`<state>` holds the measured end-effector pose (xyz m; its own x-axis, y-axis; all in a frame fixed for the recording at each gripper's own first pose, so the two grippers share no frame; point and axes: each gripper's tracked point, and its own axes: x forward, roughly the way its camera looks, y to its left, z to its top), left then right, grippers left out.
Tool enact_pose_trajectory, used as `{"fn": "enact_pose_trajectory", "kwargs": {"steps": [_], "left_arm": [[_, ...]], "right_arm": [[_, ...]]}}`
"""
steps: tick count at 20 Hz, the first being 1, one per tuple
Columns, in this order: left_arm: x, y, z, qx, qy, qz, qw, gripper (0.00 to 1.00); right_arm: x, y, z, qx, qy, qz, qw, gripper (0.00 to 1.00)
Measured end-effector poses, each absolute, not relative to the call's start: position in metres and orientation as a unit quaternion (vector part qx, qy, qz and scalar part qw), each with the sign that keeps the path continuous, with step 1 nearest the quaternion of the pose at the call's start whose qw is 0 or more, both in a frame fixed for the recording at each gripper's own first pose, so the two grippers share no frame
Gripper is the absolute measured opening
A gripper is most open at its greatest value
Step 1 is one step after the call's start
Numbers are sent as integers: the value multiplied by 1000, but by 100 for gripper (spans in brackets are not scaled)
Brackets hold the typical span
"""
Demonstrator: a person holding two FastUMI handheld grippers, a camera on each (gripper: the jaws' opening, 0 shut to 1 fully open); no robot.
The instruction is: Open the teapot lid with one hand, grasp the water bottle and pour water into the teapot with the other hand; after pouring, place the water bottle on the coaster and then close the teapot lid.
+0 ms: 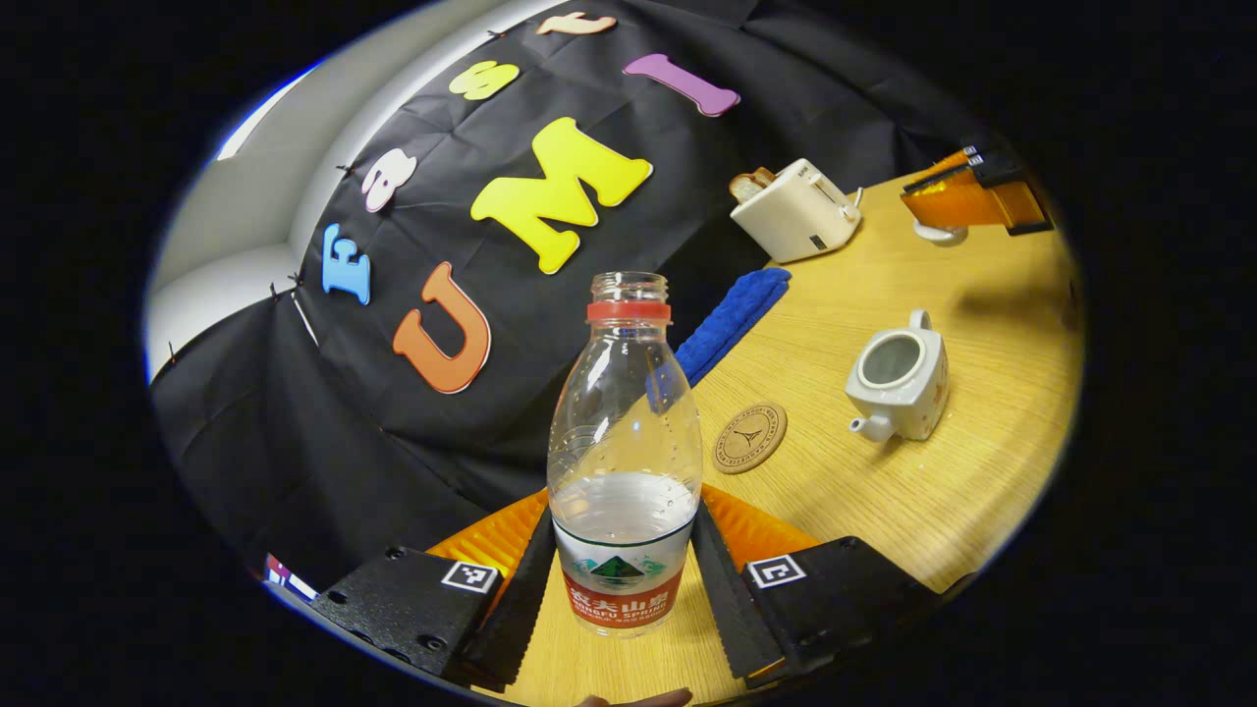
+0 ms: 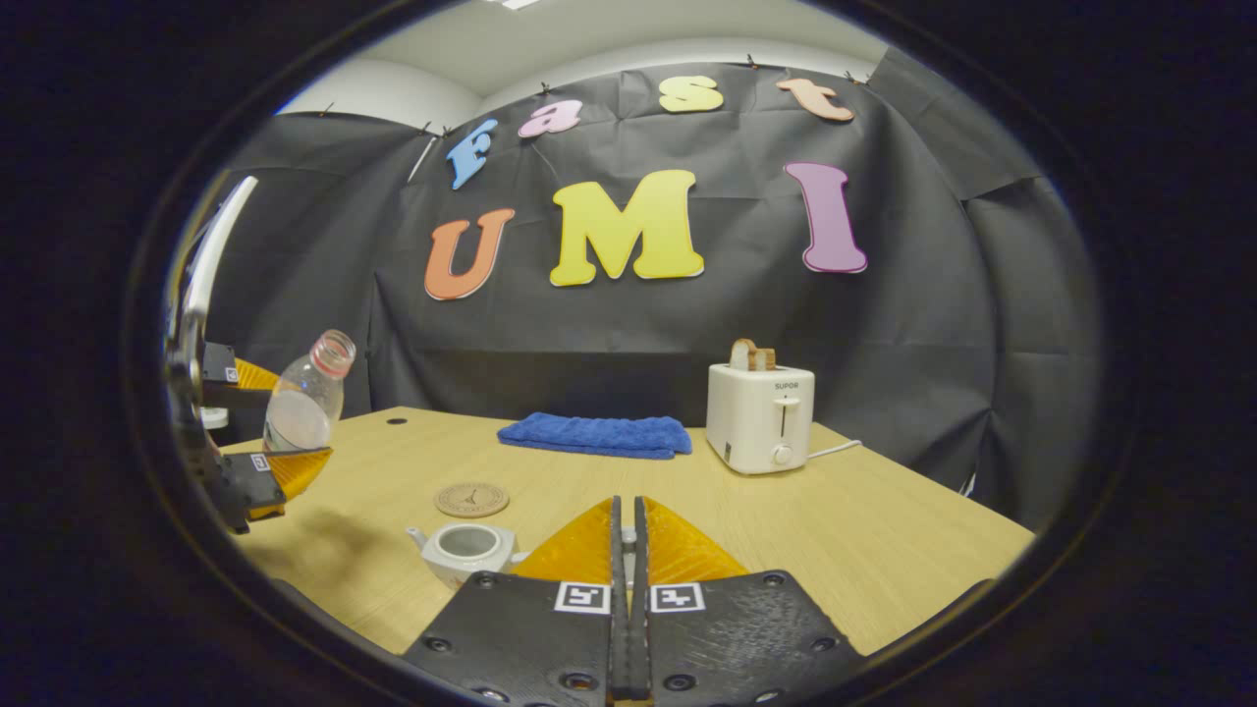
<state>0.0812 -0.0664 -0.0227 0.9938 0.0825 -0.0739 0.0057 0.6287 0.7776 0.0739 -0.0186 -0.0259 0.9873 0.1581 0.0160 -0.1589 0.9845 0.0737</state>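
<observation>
Left gripper view: left gripper [image 1: 623, 570] jaws pinching water bottle [image 1: 623, 432]; right gripper [image 2: 628, 535] jaws pressed together, teapot [image 2: 464, 547] lidless.

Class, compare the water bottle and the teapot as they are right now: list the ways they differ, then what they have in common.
The water bottle is clear plastic, tall, and held off the table in the left tongs; the teapot is white, squat and stands on the table. The bottle shows its water; the teapot's inside cannot be judged. Both are open on top.
</observation>
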Motion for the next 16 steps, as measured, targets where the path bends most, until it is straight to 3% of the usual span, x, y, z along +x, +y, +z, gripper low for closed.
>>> {"fn": "enact_pose_trajectory", "kwargs": {"steps": [3,9,16], "left_arm": [[85,-71,-31,471,74,12,879,76],[79,-81,-26,608,78,15,790,76],[80,-92,-36,690,106,-7,716,76]], "right_arm": [[76,-25,-27,29,-7,73,997,0],[79,-31,-32,32,-4,72,997,0],[79,-37,-27,30,-14,73,997,0]]}}
